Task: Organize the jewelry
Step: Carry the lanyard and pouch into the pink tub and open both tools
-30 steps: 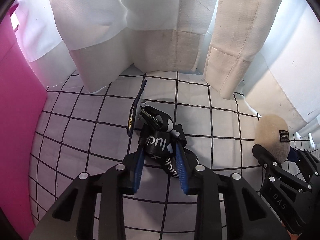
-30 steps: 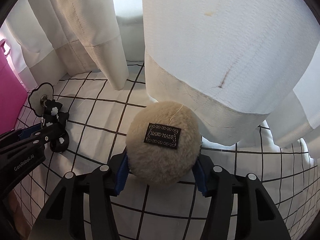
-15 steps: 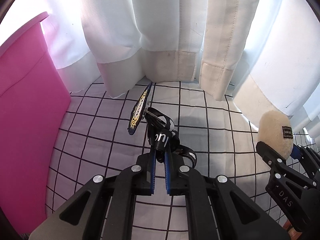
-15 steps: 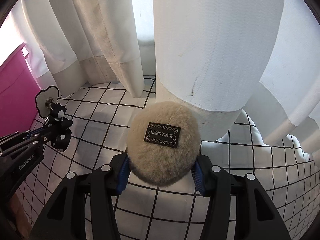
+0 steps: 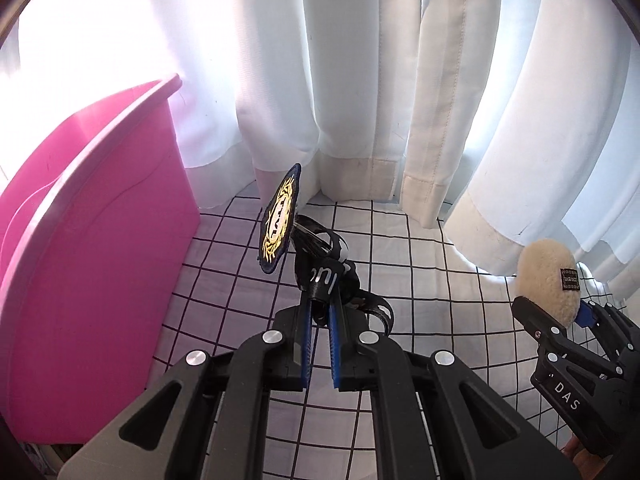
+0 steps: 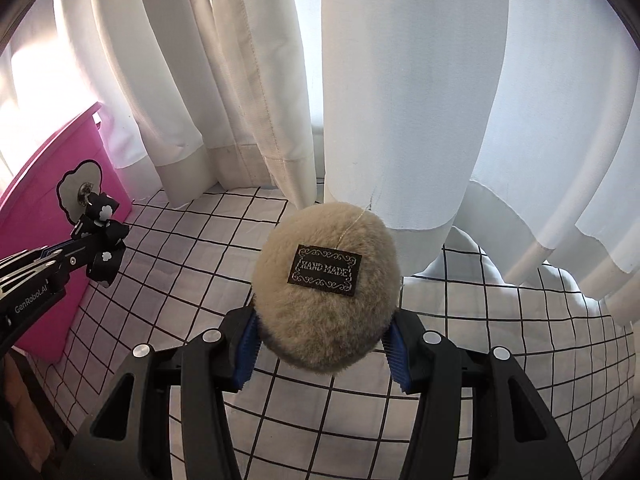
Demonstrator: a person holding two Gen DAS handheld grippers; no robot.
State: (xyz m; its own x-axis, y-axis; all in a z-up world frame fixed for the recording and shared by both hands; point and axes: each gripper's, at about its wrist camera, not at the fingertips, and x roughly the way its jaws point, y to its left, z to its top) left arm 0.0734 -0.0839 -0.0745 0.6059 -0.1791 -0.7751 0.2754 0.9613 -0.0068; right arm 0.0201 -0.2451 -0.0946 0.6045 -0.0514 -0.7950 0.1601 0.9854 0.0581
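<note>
Left gripper (image 5: 318, 334): fingers pressed together on the black strap, held up off the cloth, just right of the bin.
Right gripper (image 6: 322, 354): blue pads clamped on both sides of the puff; in the left wrist view it shows at the far right edge, well apart from the left gripper.
Curtains (image 6: 404, 92): white, hanging in folds along the back, hems reaching the cloth.
Cloth (image 5: 424, 276): white with a black grid, covering the surface under both grippers.
Bin (image 5: 88, 248): pink plastic, at the left, standing on the cloth with its rim close to the curtains.
Puff (image 6: 326, 294): round, beige and fluffy, held above the cloth in front of a curtain fold; a black tag reading "HAND MADE" sits on its face.
Strap (image 5: 326, 276): black ribbon with white lettering and small white flower shapes, looped and pinched between the left fingers, its loose end curling to the right of them.
Badge (image 5: 280, 220): dark blue oval with gold stitching, at the far end of the strap, standing nearly edge-on and tilted, above the cloth; its pale back with a metal stud shows in the right wrist view, in front of the bin.
</note>
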